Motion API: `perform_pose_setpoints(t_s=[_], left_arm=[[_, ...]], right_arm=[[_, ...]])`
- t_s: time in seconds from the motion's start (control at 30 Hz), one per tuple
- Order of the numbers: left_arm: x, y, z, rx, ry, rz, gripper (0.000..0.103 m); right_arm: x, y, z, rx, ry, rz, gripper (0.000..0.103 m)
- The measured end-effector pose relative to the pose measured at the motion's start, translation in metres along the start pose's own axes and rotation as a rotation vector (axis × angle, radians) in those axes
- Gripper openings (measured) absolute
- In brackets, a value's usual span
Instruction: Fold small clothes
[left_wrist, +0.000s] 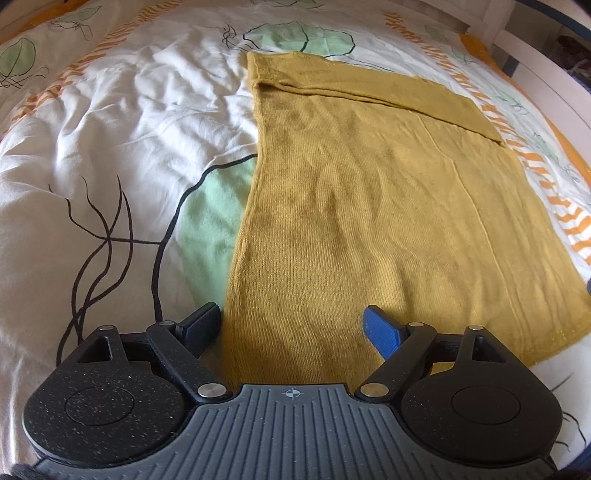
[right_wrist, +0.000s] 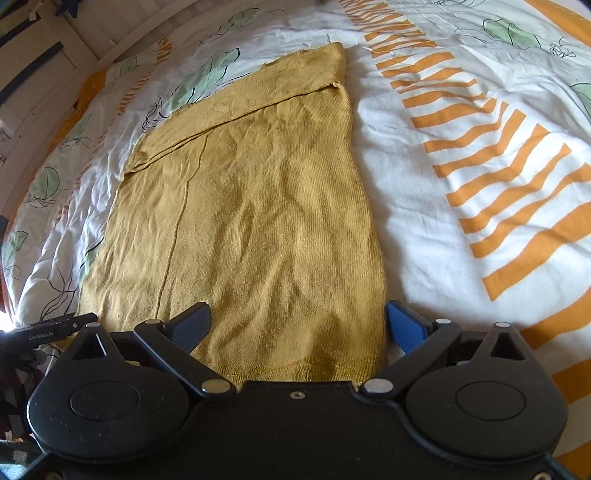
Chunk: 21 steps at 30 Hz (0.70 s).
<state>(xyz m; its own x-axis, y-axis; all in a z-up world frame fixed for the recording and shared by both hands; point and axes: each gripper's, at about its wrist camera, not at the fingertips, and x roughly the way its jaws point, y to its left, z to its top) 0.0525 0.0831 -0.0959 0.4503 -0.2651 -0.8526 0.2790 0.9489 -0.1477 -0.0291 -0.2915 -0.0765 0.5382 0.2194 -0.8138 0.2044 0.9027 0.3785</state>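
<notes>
A mustard-yellow knit garment (left_wrist: 369, 206) lies flat on the bed, with a folded band across its far end. It also shows in the right wrist view (right_wrist: 258, 221). My left gripper (left_wrist: 291, 325) is open over the garment's near left corner, its fingers straddling the left edge. My right gripper (right_wrist: 299, 321) is open over the near right corner, with the hem just in front of it and the right edge by its blue right finger (right_wrist: 404, 326). Neither holds anything.
The bedcover (left_wrist: 110, 147) is white with green leaves, black lines and orange stripes (right_wrist: 498, 177). A white bed frame (left_wrist: 535, 62) runs along the far side. The tip of the left gripper (right_wrist: 55, 326) shows at the left of the right wrist view.
</notes>
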Motion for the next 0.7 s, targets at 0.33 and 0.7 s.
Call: perform_pose_setpoints(t_s=[0.33,0.7], left_arm=[[-0.006,0.001,-0.007,0.027,0.055,-0.060,0.084],[0.004,0.006,0.000,0.013,0.102,-0.108,0.086]], right_arm=[[-0.001,-0.001,-0.001,0.004,0.023,0.022,0.100],[0.003,-0.006,0.000,0.017,0.045,0.061,0.103]])
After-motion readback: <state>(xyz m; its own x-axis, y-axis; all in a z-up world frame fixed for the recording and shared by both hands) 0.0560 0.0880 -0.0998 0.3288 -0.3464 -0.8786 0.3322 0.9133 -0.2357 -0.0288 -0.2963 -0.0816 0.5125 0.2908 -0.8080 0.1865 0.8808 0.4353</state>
